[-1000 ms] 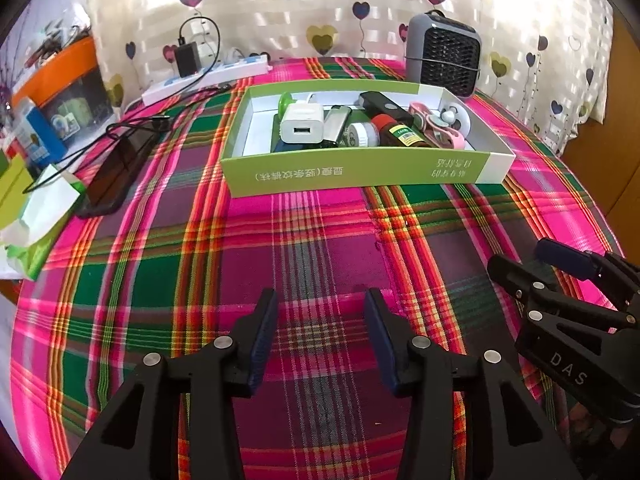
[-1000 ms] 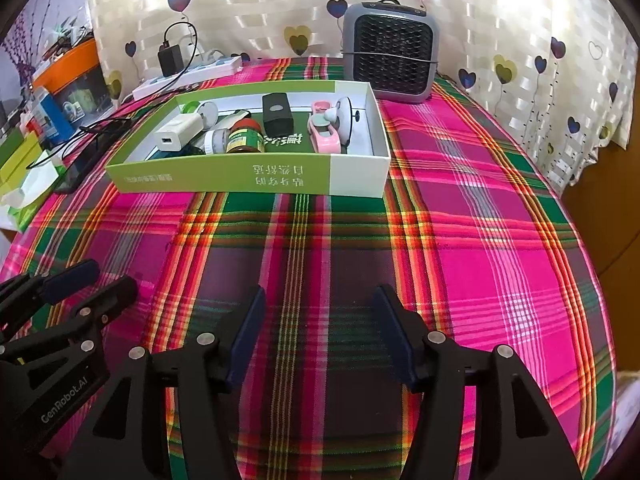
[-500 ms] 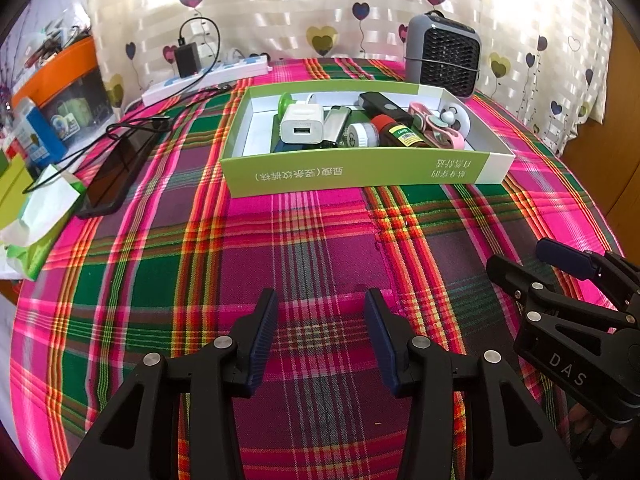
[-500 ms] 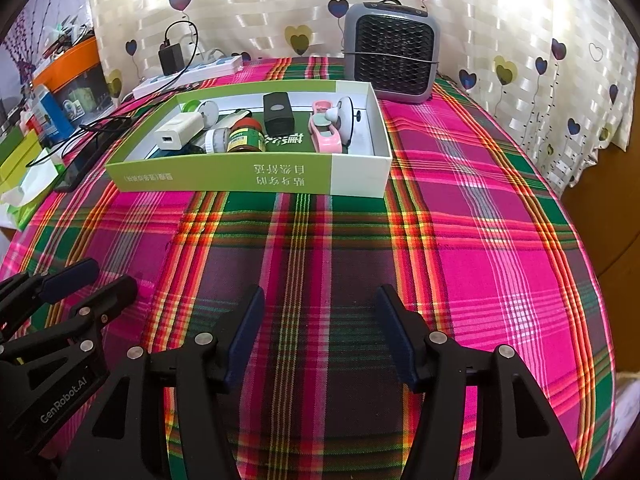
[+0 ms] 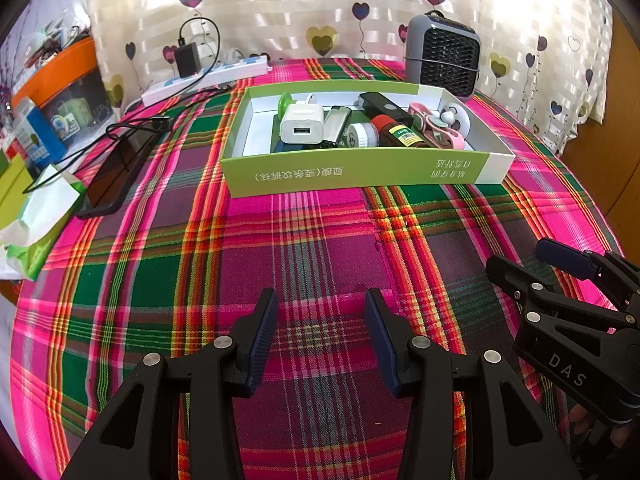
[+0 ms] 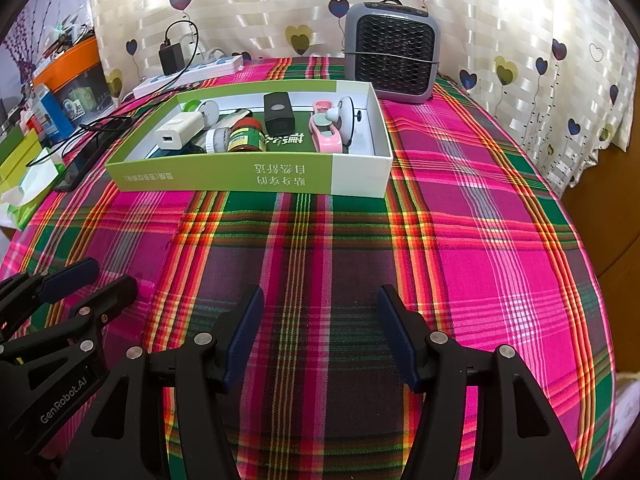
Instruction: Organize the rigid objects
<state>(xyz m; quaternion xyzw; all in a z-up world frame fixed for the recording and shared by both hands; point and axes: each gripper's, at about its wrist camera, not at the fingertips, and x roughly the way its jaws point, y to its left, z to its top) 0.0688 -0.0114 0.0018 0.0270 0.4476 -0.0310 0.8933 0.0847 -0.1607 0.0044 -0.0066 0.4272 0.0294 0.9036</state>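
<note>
Two hand-held grippers hang side by side over a plaid-covered table, both released and grasping nothing. The left hand-held gripper and the right hand-held gripper sit well short of a green-and-white box that stands farther back on the table. Inside the box lie a white charger, a silver bar, a white round jar, a red-capped bottle, a black block and a pink toy car with a small white fan. Behind the box's right end stands a grey heater. To the box's left rest a dark phone and a white power strip.
</note>
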